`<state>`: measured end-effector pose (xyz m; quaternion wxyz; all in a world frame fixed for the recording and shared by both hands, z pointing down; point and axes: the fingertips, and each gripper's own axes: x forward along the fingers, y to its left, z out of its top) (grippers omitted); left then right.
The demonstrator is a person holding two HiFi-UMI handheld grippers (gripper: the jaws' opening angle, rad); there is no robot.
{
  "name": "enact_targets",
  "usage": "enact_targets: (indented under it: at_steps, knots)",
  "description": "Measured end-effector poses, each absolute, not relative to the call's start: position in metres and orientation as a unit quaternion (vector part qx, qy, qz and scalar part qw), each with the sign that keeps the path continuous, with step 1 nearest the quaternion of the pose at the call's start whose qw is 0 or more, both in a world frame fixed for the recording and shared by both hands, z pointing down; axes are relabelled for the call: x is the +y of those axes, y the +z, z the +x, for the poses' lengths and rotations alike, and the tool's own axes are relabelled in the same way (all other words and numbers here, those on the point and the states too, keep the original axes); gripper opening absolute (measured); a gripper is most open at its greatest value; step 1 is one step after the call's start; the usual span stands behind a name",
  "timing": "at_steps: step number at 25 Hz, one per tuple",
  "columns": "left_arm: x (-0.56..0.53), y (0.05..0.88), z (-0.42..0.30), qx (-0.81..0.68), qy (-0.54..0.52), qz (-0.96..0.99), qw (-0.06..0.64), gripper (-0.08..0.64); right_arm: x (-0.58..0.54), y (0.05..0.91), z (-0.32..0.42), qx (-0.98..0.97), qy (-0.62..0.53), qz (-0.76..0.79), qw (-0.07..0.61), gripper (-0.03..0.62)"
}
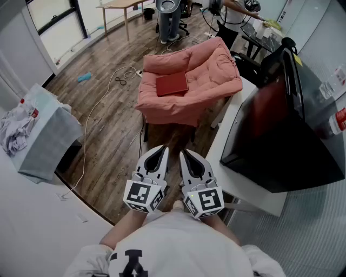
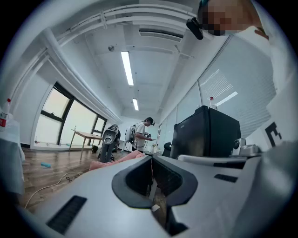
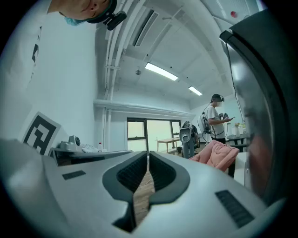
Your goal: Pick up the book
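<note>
Two closed, empty grippers (image 1: 161, 150) (image 1: 184, 153).

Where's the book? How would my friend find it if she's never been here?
Look for the big pink armchair on the wooden floor. The book lies flat on its seat: thin and dark red, the only hard-edged thing on those soft cushions.

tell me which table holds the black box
The white table at the right, beside the pink armchair, carries the black box; the wooden table stands far back.
</note>
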<state>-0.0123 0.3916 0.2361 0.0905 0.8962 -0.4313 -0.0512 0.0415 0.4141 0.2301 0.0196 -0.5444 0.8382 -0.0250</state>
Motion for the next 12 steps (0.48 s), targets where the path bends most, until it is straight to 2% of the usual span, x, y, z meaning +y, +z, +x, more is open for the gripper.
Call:
enact_targets:
  at_steps: [12]
  knots:
    - [0.394, 0.234, -0.02, -0.429, -0.054, 0.897, 0.09, 0.006, 0.414, 0.227, 0.029, 0.84, -0.018, -0.543, 0.022, 0.035]
